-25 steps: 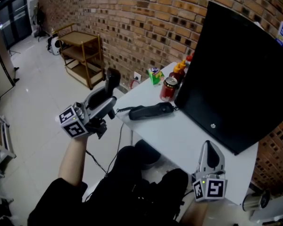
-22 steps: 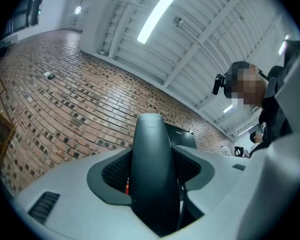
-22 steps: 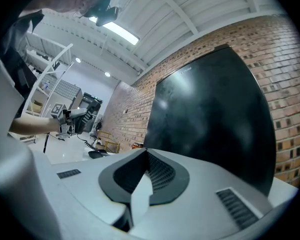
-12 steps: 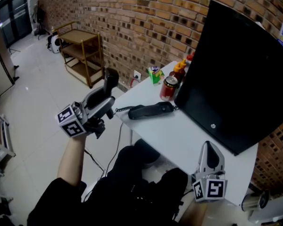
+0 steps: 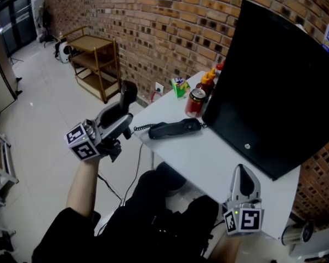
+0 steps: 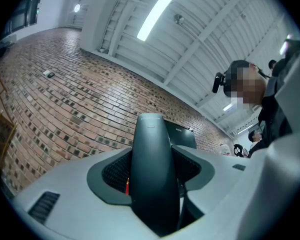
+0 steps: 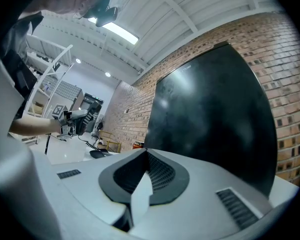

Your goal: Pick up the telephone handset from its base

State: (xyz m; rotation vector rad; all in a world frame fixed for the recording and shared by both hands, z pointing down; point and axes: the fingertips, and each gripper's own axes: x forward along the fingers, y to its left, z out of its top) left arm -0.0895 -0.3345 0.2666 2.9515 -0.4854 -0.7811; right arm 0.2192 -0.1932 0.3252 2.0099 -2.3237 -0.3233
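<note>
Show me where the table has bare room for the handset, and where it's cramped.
Widest bare patch: the white table between the phone base, the monitor and the right gripper. A smaller one lies between the base and the green box. Crowded: the far end, where the red can and bottles stand beside the monitor.

White table (image 5: 219, 163), centre right of the head view. Items resting on it:
- black telephone base (image 5: 175, 129), near the left edge
- red can (image 5: 196, 103), green packet (image 5: 181, 87) and bottles (image 5: 209, 80), behind the base
- large black screen (image 5: 279, 86), at the right
</note>
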